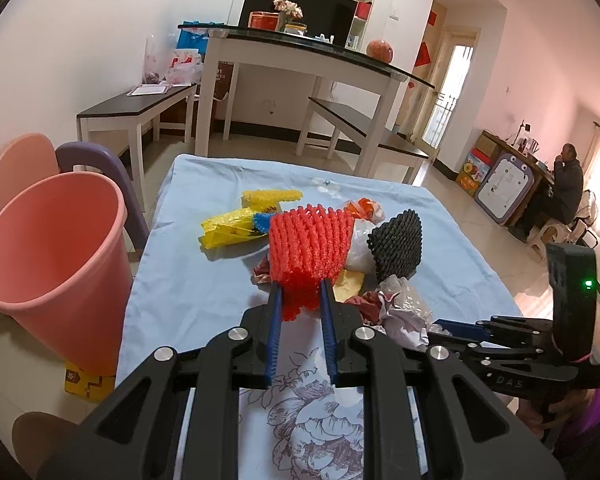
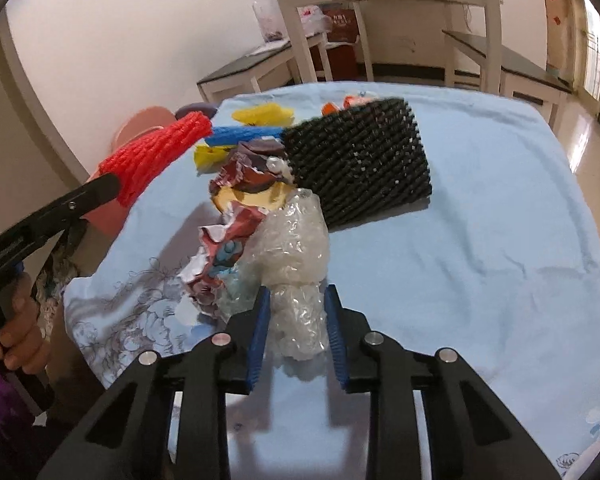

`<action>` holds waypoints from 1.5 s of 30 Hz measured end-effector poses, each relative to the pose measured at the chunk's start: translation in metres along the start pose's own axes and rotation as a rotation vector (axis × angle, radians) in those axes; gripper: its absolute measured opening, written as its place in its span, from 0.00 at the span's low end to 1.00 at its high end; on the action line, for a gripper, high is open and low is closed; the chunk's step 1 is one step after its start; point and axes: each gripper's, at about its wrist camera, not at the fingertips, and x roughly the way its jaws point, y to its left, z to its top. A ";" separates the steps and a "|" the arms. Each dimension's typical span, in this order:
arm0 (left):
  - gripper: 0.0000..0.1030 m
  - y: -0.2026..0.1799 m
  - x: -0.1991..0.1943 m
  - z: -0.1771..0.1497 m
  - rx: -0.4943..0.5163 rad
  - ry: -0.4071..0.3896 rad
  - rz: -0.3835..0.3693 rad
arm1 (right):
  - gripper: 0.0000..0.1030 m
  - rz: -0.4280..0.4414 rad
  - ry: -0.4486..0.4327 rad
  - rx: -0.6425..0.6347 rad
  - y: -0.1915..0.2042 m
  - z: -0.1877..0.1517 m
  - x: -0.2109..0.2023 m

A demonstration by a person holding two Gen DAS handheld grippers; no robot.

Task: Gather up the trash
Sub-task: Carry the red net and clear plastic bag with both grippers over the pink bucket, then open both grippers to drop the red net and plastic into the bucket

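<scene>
Pale blue cloth [image 1: 188,264] with a printed flower covers the table, trash heaped mid-surface — yellow bag [image 1: 228,232], black foam net [image 2: 360,160], crumpled paper [image 2: 224,236]. Left gripper [image 1: 302,292] is clamped on a red foam net [image 1: 308,248], lifted off the cloth. Right gripper [image 2: 296,300] pinches clear crinkled plastic [image 2: 294,248]. Pink bin [image 1: 56,260] stands tilted at the table's left edge; beyond — white benches [image 1: 140,108] and a glass-topped table [image 1: 300,52] on tiled floor.

A white table [image 1: 300,60] with a dark glass top is standing behind the bench, carrying flowers [image 1: 287,7] and an orange ball [image 1: 380,50]. A person [image 1: 568,192] is sitting at a desk [image 1: 512,156] far right.
</scene>
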 end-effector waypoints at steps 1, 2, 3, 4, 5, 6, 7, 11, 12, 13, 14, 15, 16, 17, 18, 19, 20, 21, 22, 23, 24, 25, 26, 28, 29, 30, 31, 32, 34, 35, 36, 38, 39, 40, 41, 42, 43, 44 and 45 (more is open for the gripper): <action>0.18 0.000 -0.001 0.000 0.001 -0.004 -0.001 | 0.25 -0.004 -0.014 -0.008 0.001 0.000 -0.004; 0.18 0.000 -0.002 0.000 0.001 -0.009 -0.002 | 0.24 -0.007 -0.025 -0.014 0.001 0.001 -0.009; 0.18 0.000 -0.004 0.000 0.002 -0.014 -0.002 | 0.24 -0.010 -0.041 -0.018 0.002 0.001 -0.013; 0.18 0.000 -0.006 0.000 0.001 -0.019 -0.003 | 0.24 -0.013 -0.065 -0.019 0.002 0.003 -0.020; 0.18 0.000 -0.008 -0.001 0.001 -0.025 -0.003 | 0.25 -0.016 -0.086 -0.017 0.002 0.005 -0.026; 0.18 0.000 -0.011 0.000 0.000 -0.032 -0.001 | 0.25 -0.021 -0.115 -0.016 0.003 0.009 -0.033; 0.18 0.001 -0.013 -0.001 -0.001 -0.038 0.000 | 0.24 -0.024 -0.133 -0.016 0.002 0.012 -0.037; 0.17 0.007 -0.020 0.001 -0.016 -0.060 0.015 | 0.25 -0.034 -0.204 -0.029 0.008 0.030 -0.052; 0.18 0.009 -0.022 0.002 -0.020 -0.063 0.020 | 0.25 -0.034 -0.212 -0.033 0.010 0.034 -0.052; 0.18 0.012 -0.023 0.002 -0.026 -0.066 0.027 | 0.25 -0.035 -0.227 -0.040 0.013 0.040 -0.053; 0.18 0.013 -0.024 0.002 -0.031 -0.069 0.033 | 0.25 -0.032 -0.239 -0.045 0.017 0.045 -0.053; 0.17 0.016 -0.027 0.002 -0.038 -0.074 0.041 | 0.25 -0.022 -0.250 -0.051 0.021 0.051 -0.053; 0.17 0.021 -0.029 0.003 -0.047 -0.079 0.051 | 0.25 -0.015 -0.258 -0.054 0.024 0.054 -0.053; 0.18 0.025 -0.031 0.003 -0.054 -0.084 0.062 | 0.25 -0.004 -0.268 -0.059 0.029 0.059 -0.052; 0.18 0.030 -0.033 0.003 -0.060 -0.088 0.071 | 0.25 0.013 -0.271 -0.064 0.035 0.065 -0.049; 0.17 0.034 -0.036 0.004 -0.065 -0.095 0.085 | 0.25 0.028 -0.269 -0.069 0.041 0.070 -0.048; 0.18 0.038 -0.038 0.005 -0.070 -0.101 0.101 | 0.25 0.042 -0.268 -0.074 0.046 0.074 -0.045; 0.18 0.044 -0.042 0.006 -0.077 -0.110 0.126 | 0.25 0.060 -0.265 -0.083 0.054 0.080 -0.040; 0.18 0.049 -0.044 0.007 -0.083 -0.115 0.144 | 0.25 0.075 -0.259 -0.092 0.062 0.085 -0.036; 0.18 0.057 -0.048 0.007 -0.095 -0.122 0.169 | 0.25 0.087 -0.253 -0.100 0.068 0.087 -0.032; 0.18 0.062 -0.051 0.007 -0.101 -0.127 0.185 | 0.25 0.103 -0.246 -0.109 0.076 0.091 -0.027; 0.17 0.068 -0.054 0.008 -0.108 -0.133 0.209 | 0.25 0.126 -0.233 -0.124 0.088 0.097 -0.018; 0.17 0.075 -0.058 0.008 -0.115 -0.141 0.242 | 0.25 0.141 -0.224 -0.135 0.095 0.100 -0.013; 0.17 0.087 -0.062 0.008 -0.128 -0.147 0.284 | 0.25 0.170 -0.204 -0.158 0.114 0.107 0.002; 0.17 0.094 -0.064 0.008 -0.137 -0.149 0.303 | 0.25 0.185 -0.193 -0.170 0.124 0.112 0.010; 0.17 0.101 -0.067 0.008 -0.148 -0.149 0.327 | 0.25 0.196 -0.186 -0.177 0.132 0.114 0.016; 0.18 0.107 -0.068 0.007 -0.157 -0.149 0.346 | 0.25 0.216 -0.175 -0.187 0.143 0.119 0.025; 0.18 0.115 -0.069 0.006 -0.170 -0.144 0.369 | 0.25 0.230 -0.167 -0.193 0.153 0.122 0.032; 0.18 0.129 -0.070 0.004 -0.193 -0.130 0.398 | 0.26 0.266 -0.135 -0.216 0.179 0.130 0.055; 0.18 0.137 -0.070 0.003 -0.207 -0.122 0.412 | 0.26 0.266 -0.135 -0.216 0.179 0.130 0.055; 0.17 0.144 -0.070 0.002 -0.216 -0.116 0.419 | 0.26 0.274 -0.123 -0.225 0.187 0.133 0.064; 0.18 0.156 -0.068 0.000 -0.235 -0.101 0.439 | 0.26 0.286 -0.098 -0.238 0.204 0.136 0.080; 0.18 0.162 -0.066 0.000 -0.244 -0.093 0.445 | 0.26 0.287 -0.088 -0.241 0.209 0.138 0.088; 0.18 0.168 -0.065 -0.001 -0.249 -0.087 0.450 | 0.26 0.288 -0.076 -0.243 0.215 0.139 0.097; 0.18 0.172 -0.064 -0.002 -0.254 -0.081 0.456 | 0.27 0.288 -0.066 -0.243 0.220 0.139 0.104; 0.18 0.175 -0.062 -0.002 -0.260 -0.075 0.463 | 0.27 0.287 -0.054 -0.243 0.225 0.140 0.113; 0.18 0.179 -0.061 -0.003 -0.264 -0.070 0.464 | 0.27 0.285 -0.046 -0.242 0.229 0.141 0.120; 0.20 0.182 -0.060 -0.003 -0.271 -0.067 0.457 | 0.27 0.285 -0.041 -0.240 0.229 0.142 0.125; 0.21 0.185 -0.058 -0.003 -0.283 -0.063 0.446 | 0.27 0.285 -0.034 -0.237 0.230 0.142 0.129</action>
